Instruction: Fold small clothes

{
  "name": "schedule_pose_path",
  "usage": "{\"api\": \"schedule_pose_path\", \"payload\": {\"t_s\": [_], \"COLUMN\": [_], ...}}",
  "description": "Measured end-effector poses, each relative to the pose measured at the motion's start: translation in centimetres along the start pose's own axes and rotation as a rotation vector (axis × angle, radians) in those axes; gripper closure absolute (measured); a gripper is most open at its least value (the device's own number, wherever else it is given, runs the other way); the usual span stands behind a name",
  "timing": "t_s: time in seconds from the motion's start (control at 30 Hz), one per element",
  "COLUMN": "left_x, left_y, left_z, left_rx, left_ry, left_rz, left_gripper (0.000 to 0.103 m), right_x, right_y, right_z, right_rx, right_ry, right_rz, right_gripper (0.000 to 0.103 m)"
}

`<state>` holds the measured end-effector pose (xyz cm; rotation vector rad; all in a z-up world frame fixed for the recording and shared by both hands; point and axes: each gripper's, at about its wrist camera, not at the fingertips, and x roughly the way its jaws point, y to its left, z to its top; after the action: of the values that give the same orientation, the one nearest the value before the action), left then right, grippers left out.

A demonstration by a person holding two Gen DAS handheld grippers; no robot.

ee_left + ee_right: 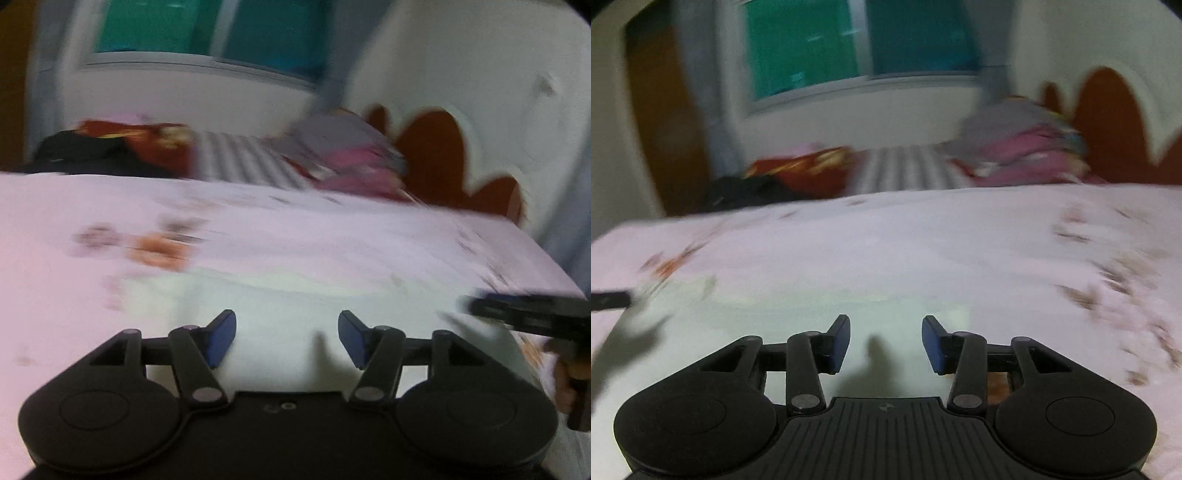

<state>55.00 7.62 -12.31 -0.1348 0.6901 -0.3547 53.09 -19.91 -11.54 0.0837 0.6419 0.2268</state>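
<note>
A small pale white-green garment (295,306) lies flat on the pink floral bed sheet (258,229); it also shows in the right wrist view (820,317). My left gripper (287,338) is open and empty, low over the garment's near part. My right gripper (885,343) is open and empty, low over the same garment. The right gripper also shows at the right edge of the left wrist view (532,314). A tip of the left gripper shows at the left edge of the right wrist view (609,300). Both views are motion-blurred.
A pile of pink and grey clothes (1023,147) lies at the far right of the bed by a brown headboard (1108,122). Red and black clothes (783,177) lie at the far left. A striped sheet (901,166) lies between. A window (849,48) is behind.
</note>
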Motion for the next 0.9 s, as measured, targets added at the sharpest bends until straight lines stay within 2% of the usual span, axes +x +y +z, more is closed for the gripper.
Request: {"api": "schedule_pose_path", "payload": {"t_s": [0.07, 0.13, 0.2, 0.27, 0.3, 0.33, 0.4, 0.43, 0.47, 0.5, 0.57, 0.63, 0.73, 0.8, 0.83, 0.87, 0.9], "left_x": [1.2, 2.0, 2.0, 1.3, 0.9, 0.5, -0.6, -0.9, -1.2, -1.5, -2.3, -2.3, -1.1, 0.2, 1.0, 1.0, 0.8], "left_y": [-2.6, -3.6, -2.9, -1.1, 0.3, 1.6, 4.0, 4.6, 4.6, 4.4, 2.9, 0.2, -4.1, -6.1, -6.6, -6.9, -7.0], "left_z": [-0.6, -1.2, -1.6, -1.9, -2.1, -2.2, -2.2, -2.0, -1.8, -1.5, -1.3, -1.2, -1.9, -2.9, -3.5, -4.0, -4.1], "left_rx": [0.063, 0.089, 0.082, 0.084, 0.071, 0.049, -0.002, -0.017, -0.020, -0.024, -0.039, 0.003, 0.083, 0.121, 0.141, 0.174, 0.184], "left_ry": [0.033, 0.051, 0.058, 0.049, 0.041, 0.029, 0.009, 0.013, 0.018, 0.014, -0.026, -0.043, 0.001, 0.068, 0.113, 0.098, 0.091], "left_rz": [-0.017, -0.017, 0.002, 0.070, 0.116, 0.152, 0.163, 0.172, 0.208, 0.220, 0.159, 0.111, 0.052, 0.042, 0.059, 0.080, 0.085], "left_gripper": [0.043, 0.042, 0.041, 0.041, 0.041, 0.041, 0.042, 0.042, 0.041, 0.041, 0.041, 0.038, 0.038, 0.033, 0.032, 0.032, 0.032], "right_x": [0.7, 1.5, 2.1, 2.3, 2.2, 2.0, 1.9, 1.8, 1.6, 1.3, 0.1, -0.9, -1.3, -0.8, -0.3, 0.3, 0.5], "right_y": [2.8, 5.2, 6.7, 6.4, 5.7, 4.4, 0.6, -2.2, -4.1, -4.8, -3.7, -1.3, 3.4, 5.7, 6.6, 7.2, 7.4], "right_z": [-0.4, -0.9, -1.6, -2.3, -2.4, -2.5, -2.5, -2.4, -2.4, -2.3, -1.9, -1.5, -2.0, -2.7, -3.3, -3.9, -4.6], "right_rx": [-0.061, -0.120, -0.185, -0.221, -0.219, -0.211, -0.122, -0.019, 0.064, 0.090, 0.034, 0.002, -0.126, -0.180, -0.205, -0.226, -0.245], "right_ry": [0.021, 0.055, 0.082, 0.105, 0.097, 0.082, 0.054, 0.068, 0.076, 0.080, 0.043, 0.015, 0.021, 0.052, 0.084, 0.116, 0.109], "right_rz": [0.096, 0.172, 0.196, 0.186, 0.157, 0.079, -0.168, -0.214, -0.158, -0.139, -0.159, -0.049, 0.092, 0.145, 0.159, 0.146, 0.125], "right_gripper": [0.060, 0.060, 0.060, 0.060, 0.060, 0.060, 0.060, 0.060, 0.060, 0.060, 0.060, 0.060, 0.060, 0.060, 0.060, 0.060, 0.060]}}
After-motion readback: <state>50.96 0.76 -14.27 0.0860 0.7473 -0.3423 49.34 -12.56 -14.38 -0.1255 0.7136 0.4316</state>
